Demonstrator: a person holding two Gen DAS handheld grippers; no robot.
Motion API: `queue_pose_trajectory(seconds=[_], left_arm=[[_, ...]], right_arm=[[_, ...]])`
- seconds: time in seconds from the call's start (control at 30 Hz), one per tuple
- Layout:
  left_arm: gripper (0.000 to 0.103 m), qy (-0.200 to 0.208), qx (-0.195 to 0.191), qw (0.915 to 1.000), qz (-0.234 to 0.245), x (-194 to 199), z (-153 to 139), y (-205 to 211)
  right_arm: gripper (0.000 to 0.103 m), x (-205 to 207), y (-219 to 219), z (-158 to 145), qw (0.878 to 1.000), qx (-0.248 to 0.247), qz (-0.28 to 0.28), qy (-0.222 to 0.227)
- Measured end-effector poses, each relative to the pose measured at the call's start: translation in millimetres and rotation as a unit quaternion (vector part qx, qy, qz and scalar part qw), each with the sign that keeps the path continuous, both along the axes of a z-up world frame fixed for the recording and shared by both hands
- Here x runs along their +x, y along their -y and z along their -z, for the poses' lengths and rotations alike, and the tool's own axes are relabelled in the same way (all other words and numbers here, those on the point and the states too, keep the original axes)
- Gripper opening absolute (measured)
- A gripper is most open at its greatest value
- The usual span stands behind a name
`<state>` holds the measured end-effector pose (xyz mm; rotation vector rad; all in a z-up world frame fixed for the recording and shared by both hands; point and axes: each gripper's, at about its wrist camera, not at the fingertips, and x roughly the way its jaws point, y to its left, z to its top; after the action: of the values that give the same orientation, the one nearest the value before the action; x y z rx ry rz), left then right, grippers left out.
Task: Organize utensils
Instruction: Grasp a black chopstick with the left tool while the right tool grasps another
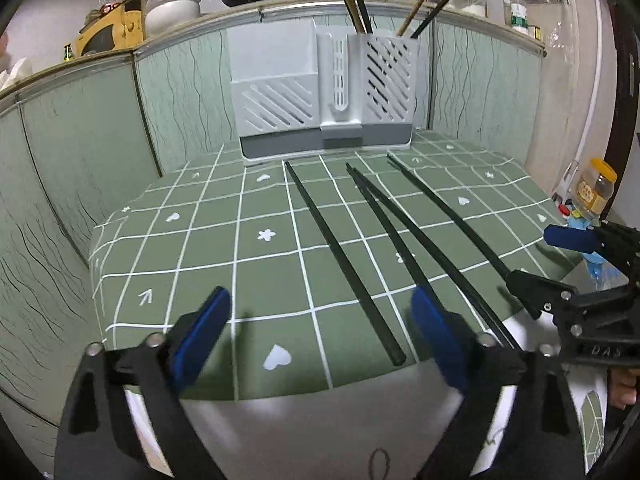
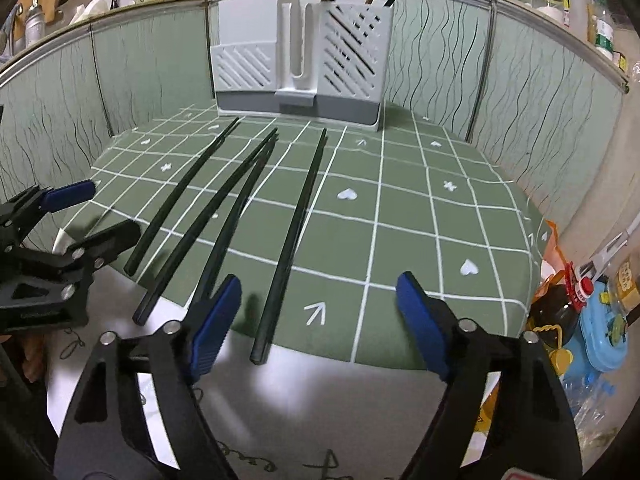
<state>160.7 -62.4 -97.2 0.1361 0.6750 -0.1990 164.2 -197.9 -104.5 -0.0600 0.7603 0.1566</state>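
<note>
Hovering over the near edge of the green checked tablecloth [image 1: 208,248], both grippers are spread apart with nothing between the pads: left gripper [image 1: 320,312], right gripper [image 2: 320,300]. Four black chopsticks [image 2: 292,220] lie loose on the cloth, pointing toward the white utensil holder [image 1: 326,92] at the far wall, whose right compartment already holds chopsticks.
</note>
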Motion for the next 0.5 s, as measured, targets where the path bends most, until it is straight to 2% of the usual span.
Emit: queue_pose_trajectory(seconds=[0.13, 0.2, 0.23, 0.33, 0.5], left_arm=[[0.073, -0.016, -0.005, 0.9998, -0.007, 6, 7, 3], [0.066, -0.024, -0.009, 0.9997, -0.006, 8, 10, 7], [0.065, -0.026, -0.008, 0.9996, -0.005, 9, 12, 10], [0.054, -0.023, -0.006, 0.9997, -0.002, 8, 13, 15], [0.021, -0.019, -0.002, 0.9998, -0.011, 8, 12, 14]], right_arm=[[0.061, 2, -2, 3, 1.0, 0.002, -0.001, -0.003], [0.051, 4, -3, 6, 1.0, 0.003, 0.0, -0.008], [0.049, 5, -3, 7, 1.0, 0.006, 0.001, -0.01], [0.04, 5, -3, 8, 1.0, 0.015, -0.002, -0.01], [0.027, 6, -1, 8, 0.999, 0.029, 0.001, -0.013]])
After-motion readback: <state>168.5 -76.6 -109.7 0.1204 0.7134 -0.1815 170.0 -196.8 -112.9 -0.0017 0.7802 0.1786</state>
